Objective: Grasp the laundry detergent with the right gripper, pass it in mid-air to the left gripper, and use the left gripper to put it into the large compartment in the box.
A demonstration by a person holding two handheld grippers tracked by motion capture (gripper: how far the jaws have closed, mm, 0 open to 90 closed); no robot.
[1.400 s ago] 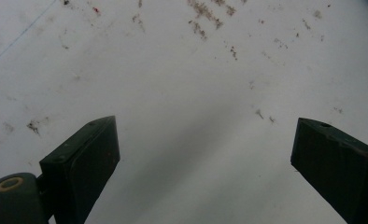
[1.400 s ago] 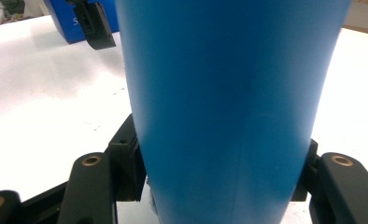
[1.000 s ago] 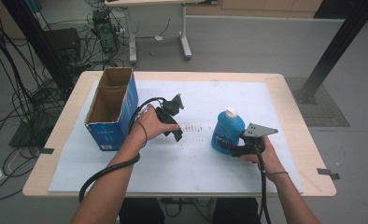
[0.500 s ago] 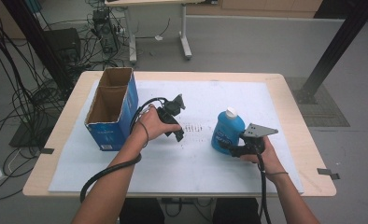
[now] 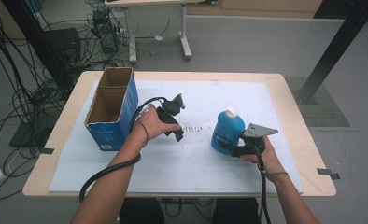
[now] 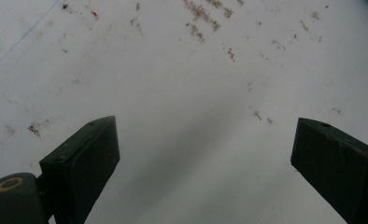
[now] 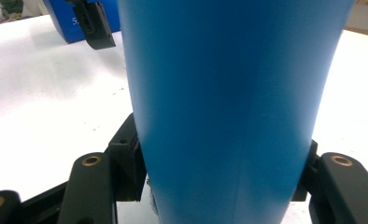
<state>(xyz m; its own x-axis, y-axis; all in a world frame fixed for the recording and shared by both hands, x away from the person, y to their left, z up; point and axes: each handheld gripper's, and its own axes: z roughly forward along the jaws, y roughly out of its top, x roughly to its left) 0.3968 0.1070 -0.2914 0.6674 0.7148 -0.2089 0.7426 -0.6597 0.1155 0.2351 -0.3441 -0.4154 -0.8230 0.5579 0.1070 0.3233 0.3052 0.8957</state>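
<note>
White desk [image 5: 285, 116], scuffed; right gripper [image 5: 230, 148] jaws pinching blue bottle [image 5: 227, 130] low, keeps it upright; left gripper [image 5: 178, 134] jaws spread, idle near box [image 5: 111, 107].

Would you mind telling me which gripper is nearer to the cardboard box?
Left. The left gripper hovers just beside the cardboard box; the right gripper grips the blue bottle, farther away.

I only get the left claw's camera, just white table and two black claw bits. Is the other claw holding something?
Observer: Yes, the right claw is shut on a blue bottle.
Operator: Is the bottle standing up?
Observer: It stands upright, with its white cap on top.
Operator: Is there anything else on the table?
Observer: An open blue cardboard box sits at the table's left side, beyond your left claw.
</note>
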